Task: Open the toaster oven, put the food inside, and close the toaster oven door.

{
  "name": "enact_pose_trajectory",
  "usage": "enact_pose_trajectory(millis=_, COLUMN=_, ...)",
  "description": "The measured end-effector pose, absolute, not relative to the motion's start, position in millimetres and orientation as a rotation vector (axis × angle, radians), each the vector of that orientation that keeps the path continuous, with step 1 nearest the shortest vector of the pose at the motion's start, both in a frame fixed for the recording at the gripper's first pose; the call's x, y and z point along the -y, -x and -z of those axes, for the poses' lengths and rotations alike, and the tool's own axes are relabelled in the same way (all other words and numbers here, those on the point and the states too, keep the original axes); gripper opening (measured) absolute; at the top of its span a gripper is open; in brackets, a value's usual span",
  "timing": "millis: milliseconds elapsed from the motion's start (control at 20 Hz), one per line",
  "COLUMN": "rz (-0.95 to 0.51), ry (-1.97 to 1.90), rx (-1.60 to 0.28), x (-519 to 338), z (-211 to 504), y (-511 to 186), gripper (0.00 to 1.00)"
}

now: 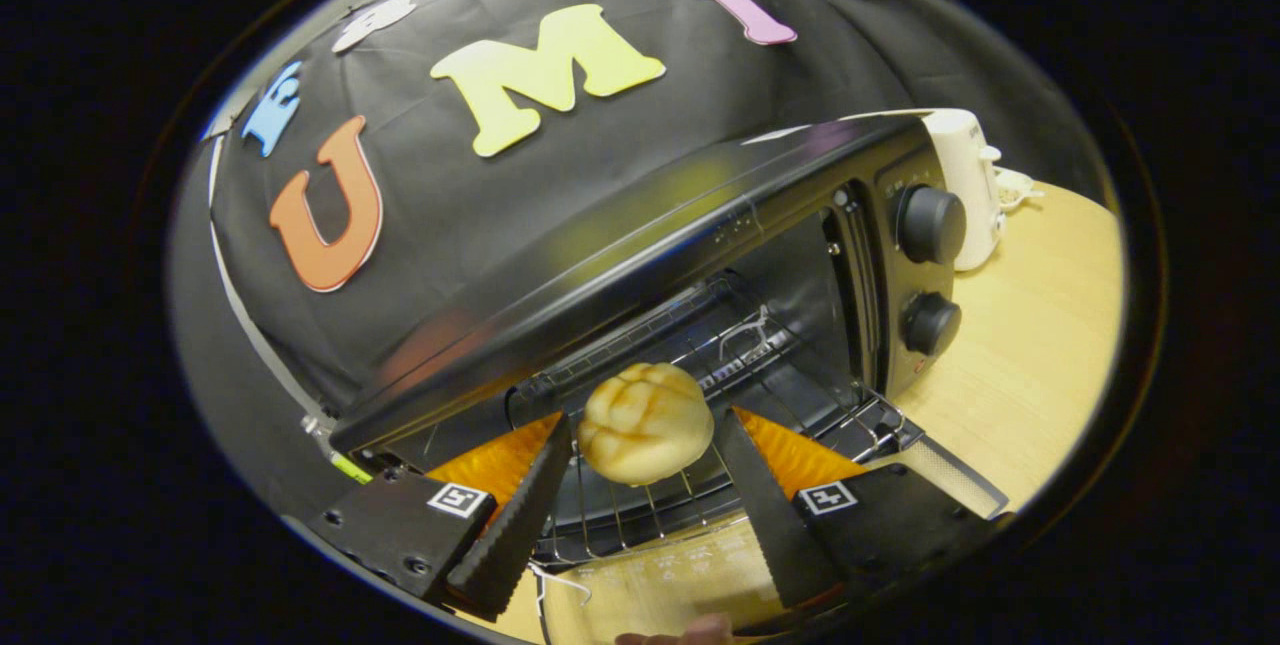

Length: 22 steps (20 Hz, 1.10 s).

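The black toaster oven (640,255) stands open, its door (650,575) folded down flat beneath my fingers. A round golden bun (645,423) with a cracked top sits between my fingertips, and my gripper (647,425) is shut on it, one finger pressing on each side. The bun hangs just above the front of the wire rack (640,510) at the oven's mouth. Beyond it the dark inside of the oven (770,325) shows more rack bars.
Two black knobs (930,223) sit on the oven's right panel. A white kettle-like appliance (965,185) stands right of the oven on the light wooden table (1040,345). A person's fingertip (690,631) shows below the door.
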State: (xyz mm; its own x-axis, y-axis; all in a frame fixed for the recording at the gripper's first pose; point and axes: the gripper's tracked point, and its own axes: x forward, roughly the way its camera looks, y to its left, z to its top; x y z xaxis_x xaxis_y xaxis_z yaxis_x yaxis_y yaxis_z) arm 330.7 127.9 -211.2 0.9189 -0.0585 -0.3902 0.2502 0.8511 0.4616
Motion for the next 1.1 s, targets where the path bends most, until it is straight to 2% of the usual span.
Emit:
enact_pose_trajectory(millis=400, rz=0.067, ry=-0.475, rx=-0.407, x=-144, z=206, y=-268, gripper=0.98)
enact_pose_trajectory(millis=650, rz=-0.063, ry=-0.433, rx=-0.468, x=-156, z=187, y=-222, gripper=1.0)
enact_pose_trajectory(millis=850, rz=-0.146, ry=-0.355, rx=-0.558, x=-148, z=188, y=-187, gripper=1.0)
enact_pose_trajectory(millis=1100, rz=-0.163, ry=-0.258, rx=-0.676, x=-128, z=211, y=-147, gripper=1.0)
